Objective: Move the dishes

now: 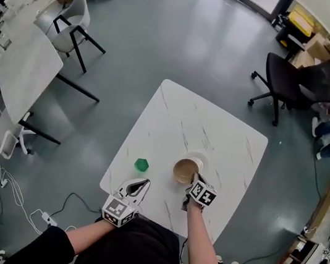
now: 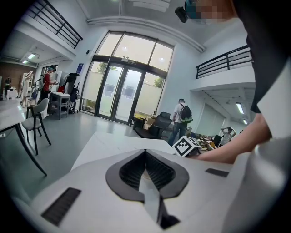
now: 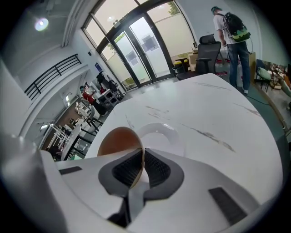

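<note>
Right gripper [image 1: 195, 180] clamped on the thin rim of brown bowl [image 1: 184, 170] — stiff, light, likely breakable; left gripper [image 1: 141, 184] closed on nothing at the table [image 1: 174, 117] near edge.

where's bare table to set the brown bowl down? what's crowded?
Free: the whole far half of the table beyond the white dish, and the right strip between the brown bowl and the table edge. Crowded: the near edge, where the green object, bowl, dish, left gripper and right gripper (shut on the bowl's rim) cluster.
</note>
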The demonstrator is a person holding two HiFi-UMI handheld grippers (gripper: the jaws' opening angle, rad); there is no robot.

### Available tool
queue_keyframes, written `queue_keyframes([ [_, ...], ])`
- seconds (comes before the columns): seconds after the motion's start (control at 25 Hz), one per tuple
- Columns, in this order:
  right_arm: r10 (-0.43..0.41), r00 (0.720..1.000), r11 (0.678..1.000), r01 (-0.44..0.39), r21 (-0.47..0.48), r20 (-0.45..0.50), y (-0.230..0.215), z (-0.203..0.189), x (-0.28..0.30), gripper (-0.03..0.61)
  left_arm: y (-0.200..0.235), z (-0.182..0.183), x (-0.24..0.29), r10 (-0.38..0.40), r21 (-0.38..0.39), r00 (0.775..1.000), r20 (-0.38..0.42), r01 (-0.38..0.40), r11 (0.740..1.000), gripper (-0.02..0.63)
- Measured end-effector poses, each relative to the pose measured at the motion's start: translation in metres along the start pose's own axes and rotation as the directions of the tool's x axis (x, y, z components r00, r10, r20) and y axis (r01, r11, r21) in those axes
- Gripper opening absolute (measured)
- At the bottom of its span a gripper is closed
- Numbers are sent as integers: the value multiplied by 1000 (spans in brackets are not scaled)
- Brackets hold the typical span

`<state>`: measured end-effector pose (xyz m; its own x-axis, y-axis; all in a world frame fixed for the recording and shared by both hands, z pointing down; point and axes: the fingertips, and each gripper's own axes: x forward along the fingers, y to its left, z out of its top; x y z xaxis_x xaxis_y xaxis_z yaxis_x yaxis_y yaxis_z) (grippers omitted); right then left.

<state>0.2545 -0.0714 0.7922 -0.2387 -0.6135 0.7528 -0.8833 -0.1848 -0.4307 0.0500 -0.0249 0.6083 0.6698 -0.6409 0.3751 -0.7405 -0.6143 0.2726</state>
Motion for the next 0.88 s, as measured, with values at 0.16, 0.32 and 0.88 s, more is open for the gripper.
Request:
queue_keyframes([
  [0.16, 14, 1000, 1000, -14, -4, -9, 20, -15, -5, 32, 12, 3, -10, 6, -6, 1000, 16, -6, 1000, 17],
  [0.32, 21, 999, 1000, -22, -17, -47, 42, -38, -5, 32, 27, 6, -21, 15, -14, 999, 32, -15, 1000, 17],
  [0.88, -11, 995, 998, 17, 60, -98, 80, -88, 7, 32, 68, 1, -56, -4, -25, 999, 43, 5, 1000, 17],
])
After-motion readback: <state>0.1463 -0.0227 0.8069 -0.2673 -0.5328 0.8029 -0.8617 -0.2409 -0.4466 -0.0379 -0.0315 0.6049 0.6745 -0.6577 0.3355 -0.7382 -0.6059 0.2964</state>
